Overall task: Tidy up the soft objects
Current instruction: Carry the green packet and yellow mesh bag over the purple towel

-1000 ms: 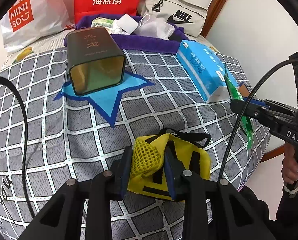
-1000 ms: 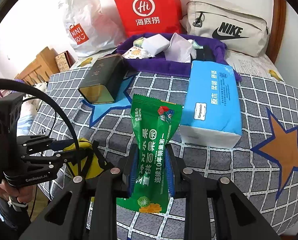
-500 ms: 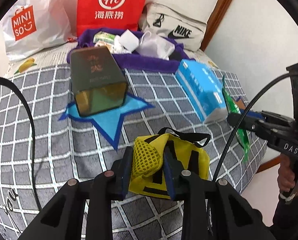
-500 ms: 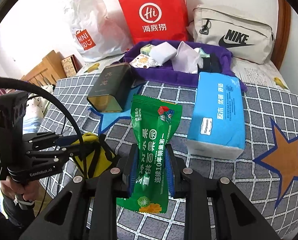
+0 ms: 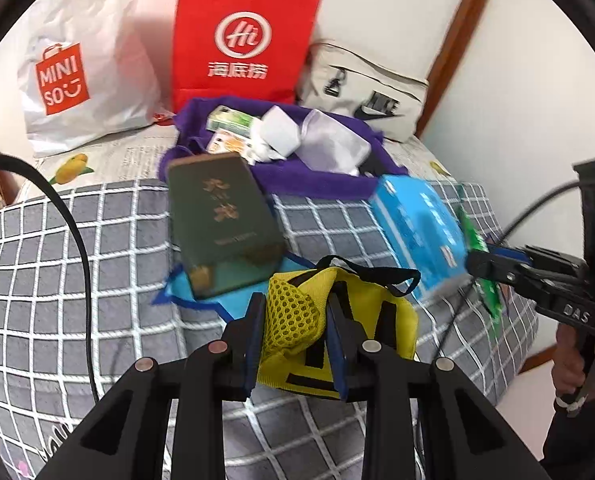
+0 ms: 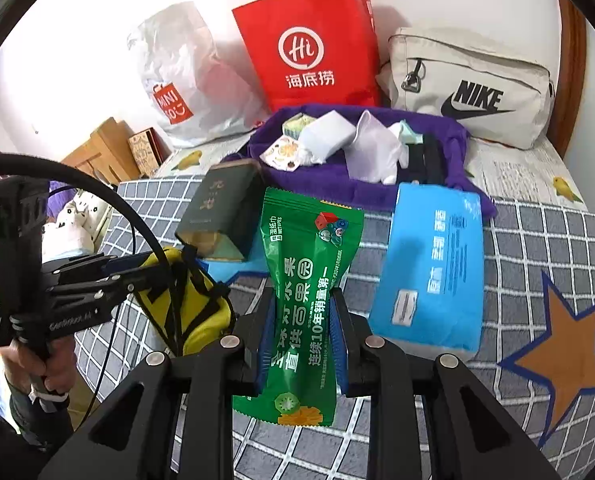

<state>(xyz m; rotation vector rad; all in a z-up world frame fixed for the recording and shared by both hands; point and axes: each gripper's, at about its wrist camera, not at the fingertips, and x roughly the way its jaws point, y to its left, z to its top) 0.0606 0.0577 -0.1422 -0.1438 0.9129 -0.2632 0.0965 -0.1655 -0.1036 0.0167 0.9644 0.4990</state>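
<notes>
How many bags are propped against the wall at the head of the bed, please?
3: the white Miniso bag on the left, the red Hi paper bag in the middle, the beige Nike bag on the right. Others may be hidden behind them.

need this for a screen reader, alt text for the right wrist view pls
The right gripper clamps a green printed snack pouch above a grey checked bedspread. Ahead lie a blue tissue pack, a dark green tin and a purple fabric tray.
</notes>
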